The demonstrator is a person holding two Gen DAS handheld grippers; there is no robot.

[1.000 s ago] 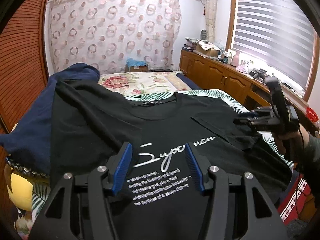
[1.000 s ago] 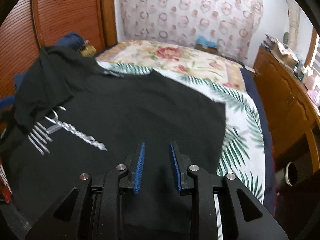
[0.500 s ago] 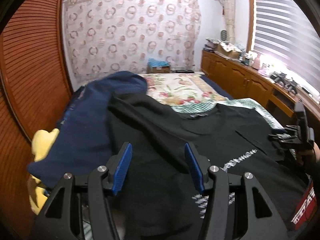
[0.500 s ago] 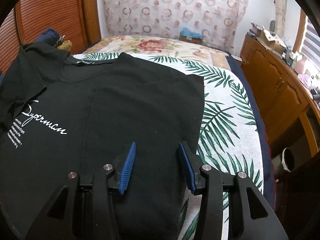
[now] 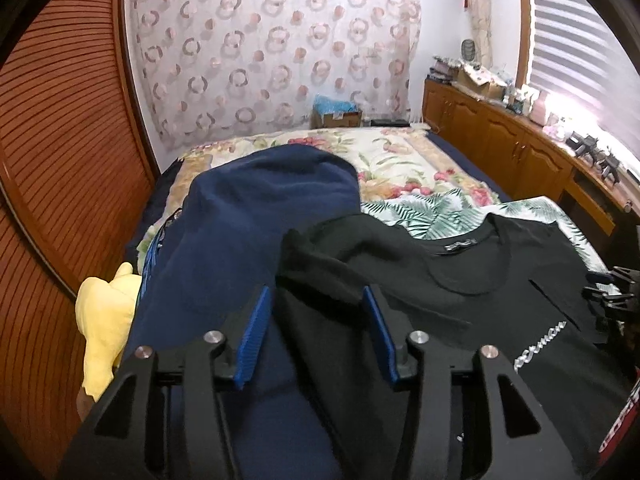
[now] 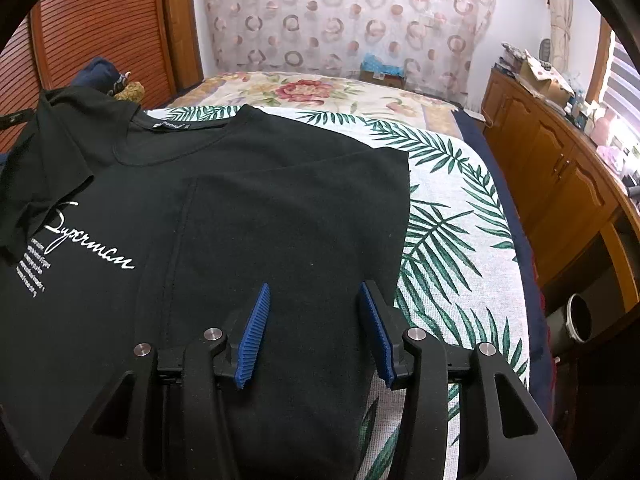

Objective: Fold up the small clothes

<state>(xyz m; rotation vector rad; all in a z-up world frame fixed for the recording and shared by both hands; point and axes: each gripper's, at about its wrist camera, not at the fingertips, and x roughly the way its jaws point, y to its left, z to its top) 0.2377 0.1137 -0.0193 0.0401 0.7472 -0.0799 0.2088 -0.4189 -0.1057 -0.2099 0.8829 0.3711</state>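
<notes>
**Inspector:** Progress on the shirt (image 6: pixel 248 216)?

**Aide:** Right side folded in over the chest; left sleeve (image 5: pixel 320 256) loose, draped on a blue garment (image 5: pixel 256 216). Bottom fold not yet made.

**Inspector:** Position, heading?

**Aide:** Flat on the bed (image 6: pixel 452 216); collar to the far wall, long axis lengthwise.

**Inspector:** Claws?

**Aide:** Left gripper (image 5: pixel 316 336) just narrowing, apparently holding nothing; right gripper (image 6: pixel 316 332) just widening, part open, empty

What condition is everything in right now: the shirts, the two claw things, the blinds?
Black T-shirt: lying front up, right side folded inward, left sleeve bunched up.
Navy garment: heaped, unfolded.
Yellow cloth: crumpled beside the navy garment.
Left gripper: open, jaws just closing, over the bunched sleeve.
Right gripper: open, jaws just opening, holding nothing.
Window blind: lowered.
</notes>
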